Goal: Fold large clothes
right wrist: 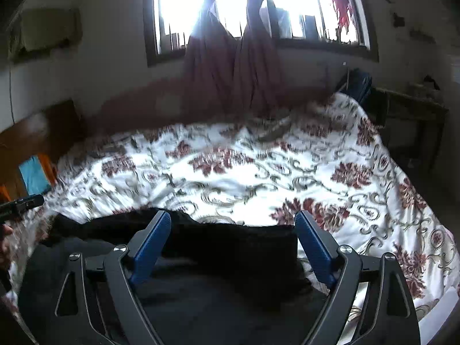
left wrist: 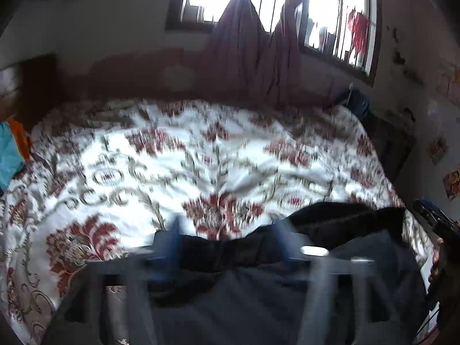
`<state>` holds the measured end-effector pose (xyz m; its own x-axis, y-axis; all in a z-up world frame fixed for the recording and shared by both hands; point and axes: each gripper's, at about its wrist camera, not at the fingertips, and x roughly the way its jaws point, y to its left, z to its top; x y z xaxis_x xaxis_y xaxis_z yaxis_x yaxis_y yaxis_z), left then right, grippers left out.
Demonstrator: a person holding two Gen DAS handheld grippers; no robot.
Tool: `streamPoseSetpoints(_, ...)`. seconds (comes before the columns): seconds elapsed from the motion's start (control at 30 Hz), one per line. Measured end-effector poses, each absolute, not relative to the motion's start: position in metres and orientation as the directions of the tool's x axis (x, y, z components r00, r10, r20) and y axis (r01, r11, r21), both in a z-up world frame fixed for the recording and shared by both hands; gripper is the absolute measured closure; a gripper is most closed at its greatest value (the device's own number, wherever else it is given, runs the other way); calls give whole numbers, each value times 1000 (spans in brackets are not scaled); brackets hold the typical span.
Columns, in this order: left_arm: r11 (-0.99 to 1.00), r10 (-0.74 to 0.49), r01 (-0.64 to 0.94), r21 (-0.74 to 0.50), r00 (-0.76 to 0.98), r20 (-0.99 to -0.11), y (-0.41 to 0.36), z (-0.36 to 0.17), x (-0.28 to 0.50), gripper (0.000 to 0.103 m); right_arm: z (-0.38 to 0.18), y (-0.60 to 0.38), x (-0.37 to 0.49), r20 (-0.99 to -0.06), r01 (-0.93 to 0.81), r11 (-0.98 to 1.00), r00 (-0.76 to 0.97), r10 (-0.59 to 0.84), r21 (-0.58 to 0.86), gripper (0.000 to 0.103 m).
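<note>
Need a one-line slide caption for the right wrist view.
Open right hand-held gripper poised over a dark garment lying on a floral bedspread.

Window [right wrist: 258, 5] blown out, backlit; room dim; motion blur; fisheye edges dark.

We see a black garment [right wrist: 224, 247], white bedspread [right wrist: 258, 172] with red florals and grey scrolls, maroon curtains [right wrist: 230, 66], blue gripper fingers [right wrist: 152, 244].
</note>
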<state>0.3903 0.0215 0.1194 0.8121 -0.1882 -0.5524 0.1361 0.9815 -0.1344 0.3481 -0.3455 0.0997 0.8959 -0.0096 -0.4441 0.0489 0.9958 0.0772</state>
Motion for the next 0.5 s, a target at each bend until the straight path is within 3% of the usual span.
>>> streamPoseSetpoints(0.07, 980, -195, 154, -123, 852, -486, 19, 133, 371, 13, 110, -344, 335, -425, 35, 997, 905, -1, 71, 19)
streamPoseSetpoints(0.17, 969, -247, 222, -110, 851, -464, 11, 140, 345, 9, 118, -339, 310, -405, 0, 999, 914, 17, 43, 17)
streamPoseSetpoints(0.33, 947, -315, 302, -109, 807, -499, 4, 114, 292, 9, 102, -327, 264, -456, -114, 993, 882, 116, 31, 12)
streamPoseSetpoints(0.5, 913, -388, 389, -124, 732, -560, 0, 77, 239, 9, 65, -321, 207, -522, -229, 964, 810, 267, 137, 12)
